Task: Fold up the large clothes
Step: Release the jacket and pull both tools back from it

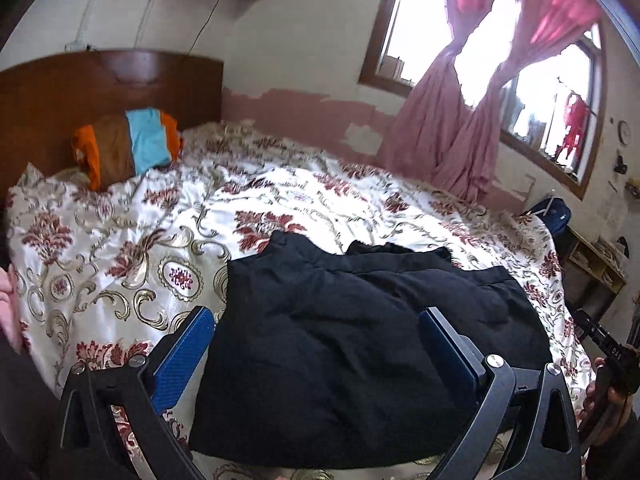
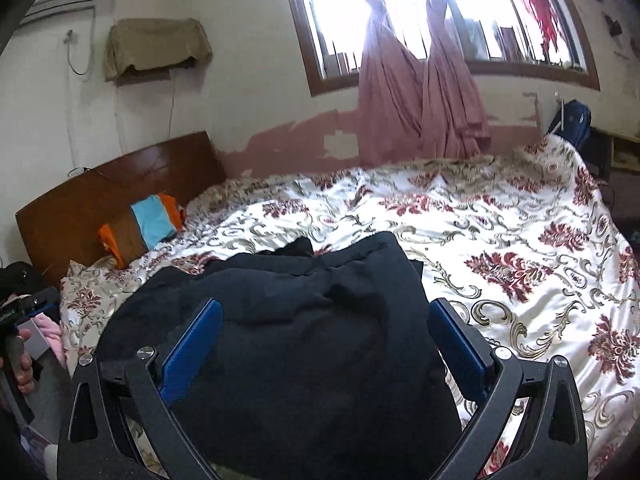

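Observation:
A large black garment lies in a folded, rumpled heap on the floral bedspread. It also shows in the right wrist view. My left gripper is open above its near left part, blue pads wide apart, holding nothing. My right gripper is open above its near right part, blue pads wide apart, holding nothing. The other hand and gripper handle show at the right edge of the left wrist view and the left edge of the right wrist view.
A striped orange, brown and blue pillow lies by the wooden headboard. Pink curtains hang at the window behind the bed. A blue bag and a shelf stand past the bed's far right end.

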Available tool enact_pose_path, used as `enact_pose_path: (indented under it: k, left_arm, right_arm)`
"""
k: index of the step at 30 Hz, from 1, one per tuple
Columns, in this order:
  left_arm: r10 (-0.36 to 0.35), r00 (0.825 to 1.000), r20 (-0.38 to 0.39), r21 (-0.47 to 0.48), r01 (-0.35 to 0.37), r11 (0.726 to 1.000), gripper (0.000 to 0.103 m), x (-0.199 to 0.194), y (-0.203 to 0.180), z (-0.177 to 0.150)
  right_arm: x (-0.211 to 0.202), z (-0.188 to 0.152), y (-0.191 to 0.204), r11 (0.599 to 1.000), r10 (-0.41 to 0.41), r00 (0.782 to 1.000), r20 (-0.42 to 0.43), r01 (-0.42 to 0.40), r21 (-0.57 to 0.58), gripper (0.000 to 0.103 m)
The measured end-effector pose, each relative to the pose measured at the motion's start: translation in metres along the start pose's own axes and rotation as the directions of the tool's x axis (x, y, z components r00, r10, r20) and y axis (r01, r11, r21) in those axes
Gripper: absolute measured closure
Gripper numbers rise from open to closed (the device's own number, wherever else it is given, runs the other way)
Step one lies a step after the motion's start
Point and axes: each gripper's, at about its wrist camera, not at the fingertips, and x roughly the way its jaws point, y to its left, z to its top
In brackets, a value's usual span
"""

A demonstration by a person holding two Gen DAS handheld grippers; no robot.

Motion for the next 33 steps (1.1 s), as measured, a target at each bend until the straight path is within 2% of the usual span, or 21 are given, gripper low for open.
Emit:
enact_pose_path:
  k: [6,13,16,22,28,33]
  left_arm:
    - [0.038,0.996,0.085,0.078,-0.044,0.996,0.000,-0.041,-0.029,-0.026]
    - [0.019,0.990,0.138,0.063,-0.027,0.998,0.000,-0.085,-0.043,-0.055]
    - [0.030,0.987,0.159,0.080,-0.044,0.996,0.000,-0.102,-0.050,-0.064]
    - [0.091,0.979,0.183,0.112,-0.112,0.987,0.000,-0.128,-0.064,-0.086]
    - [0.062,0.977,0.205,0.095,-0.083,0.992,0.000,-0.149,-0.068,-0.111]
    - [0.064,0.974,0.219,0.095,-0.087,0.992,0.000,-0.166,-0.070,-0.131]
  right_arm:
    - [-0.046,-0.016,0.018,0.999,0.005,0.997,0.077,-0.002,-0.036,0.002]
    - [-0.099,-0.035,0.032,0.998,0.026,0.982,0.187,-0.016,-0.056,0.002]
    - [-0.114,-0.041,0.037,0.998,0.042,0.977,0.210,-0.032,-0.049,0.002]
    - [-0.136,-0.062,0.048,0.998,0.054,0.978,0.202,-0.045,-0.049,0.002]
    - [-0.153,-0.084,0.056,0.998,0.043,0.982,0.183,-0.033,-0.060,0.002]
    - [-0.164,-0.101,0.063,0.996,0.047,0.991,0.128,-0.037,-0.082,0.002]
